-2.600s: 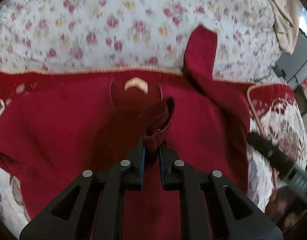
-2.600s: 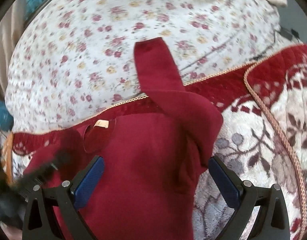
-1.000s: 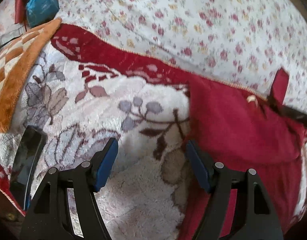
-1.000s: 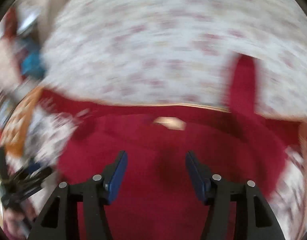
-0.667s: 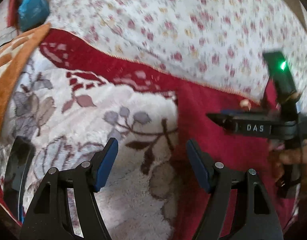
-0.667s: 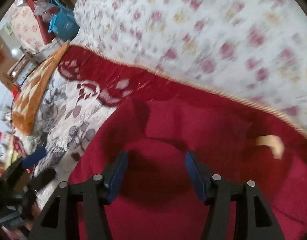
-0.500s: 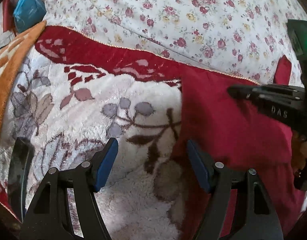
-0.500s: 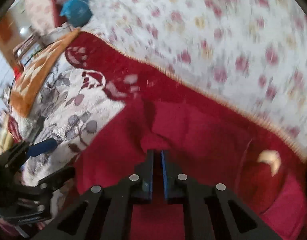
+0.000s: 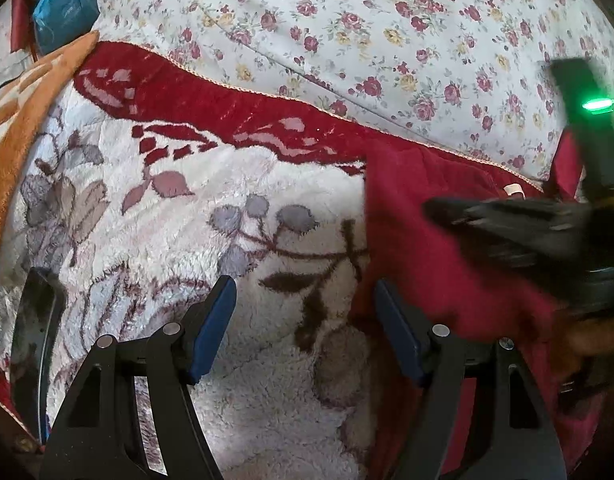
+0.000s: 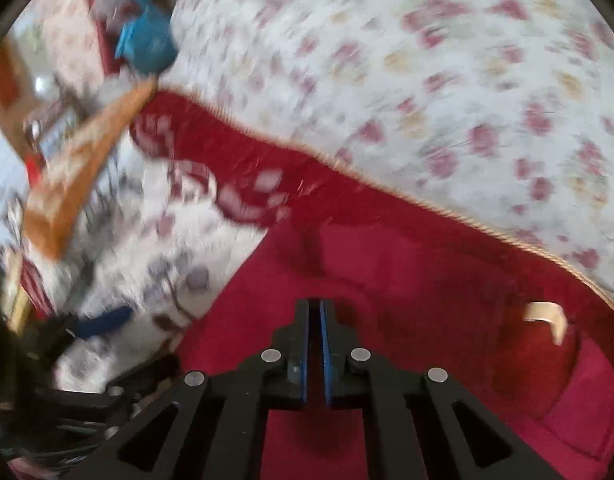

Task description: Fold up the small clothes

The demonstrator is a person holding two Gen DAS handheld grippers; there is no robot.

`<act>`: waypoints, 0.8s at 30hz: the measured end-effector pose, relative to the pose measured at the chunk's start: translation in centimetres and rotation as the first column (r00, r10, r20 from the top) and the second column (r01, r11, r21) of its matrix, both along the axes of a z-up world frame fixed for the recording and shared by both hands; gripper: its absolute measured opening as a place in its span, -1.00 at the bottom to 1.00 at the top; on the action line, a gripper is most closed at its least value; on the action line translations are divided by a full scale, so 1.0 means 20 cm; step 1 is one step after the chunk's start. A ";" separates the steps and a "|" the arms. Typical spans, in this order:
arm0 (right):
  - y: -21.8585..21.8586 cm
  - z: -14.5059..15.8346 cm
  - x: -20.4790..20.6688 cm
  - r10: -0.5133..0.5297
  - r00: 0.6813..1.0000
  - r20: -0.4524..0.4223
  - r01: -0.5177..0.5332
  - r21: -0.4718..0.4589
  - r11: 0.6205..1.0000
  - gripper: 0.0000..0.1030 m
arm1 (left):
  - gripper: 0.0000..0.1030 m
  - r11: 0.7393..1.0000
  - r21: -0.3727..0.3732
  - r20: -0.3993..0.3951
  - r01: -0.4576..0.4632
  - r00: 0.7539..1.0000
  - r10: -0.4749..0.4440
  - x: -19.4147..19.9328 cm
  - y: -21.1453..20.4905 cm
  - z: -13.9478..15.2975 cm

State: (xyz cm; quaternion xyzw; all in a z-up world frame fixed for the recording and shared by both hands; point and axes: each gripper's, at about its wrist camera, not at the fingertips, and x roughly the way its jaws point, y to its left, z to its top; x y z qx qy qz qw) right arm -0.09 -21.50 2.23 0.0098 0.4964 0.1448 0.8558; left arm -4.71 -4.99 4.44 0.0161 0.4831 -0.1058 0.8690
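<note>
- Two hand-held grippers work over a bed where a dark red garment lies flat on a plush cream blanket patterned with grey-brown leaves and a red border.
- Left gripper hangs with its blue-padded jaws spread wide and nothing between them; the pads hover over bare blanket, the right-hand pad just beside the garment's left edge, with no fabric caught.
- Right gripper has its jaws drawn together, pads nearly meeting, low over the garment's red fabric near a raised wrinkle; whether a fold of cloth is pinched between the pads cannot be told, as the view is blurred by motion.
- Inside the garment's neckline sits a small pale neck label; no writing on it can be read.
- From the left wrist view the right gripper appears as a dark blurred shape above the garment, with a green indicator light glowing on its body; any lettering there is too smeared to read.
- Beyond the blanket's gold-corded edge lies a white floral sheet with small red and yellow roses.
- An orange patterned blanket lies at the far left, and a blue bag sits behind it.
</note>
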 end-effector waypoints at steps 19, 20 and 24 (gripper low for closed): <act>-0.71 0.08 -0.63 -0.405 0.914 -0.012 0.402 -0.081 0.912 0.03 | 0.41 0.993 -0.050 0.097 0.106 0.990 -0.101 -0.11 -0.13 0.09; -0.79 0.06 -0.67 -0.449 0.893 -0.017 0.446 -0.085 0.891 0.03 | 0.41 0.992 -0.049 0.093 0.114 0.990 -0.110 -0.11 -0.14 0.09; -1.01 -0.01 -0.76 -0.528 0.848 -0.035 0.526 -0.060 0.848 0.03 | 0.41 0.988 -0.019 0.049 0.154 0.987 -0.152 -0.12 -0.23 0.03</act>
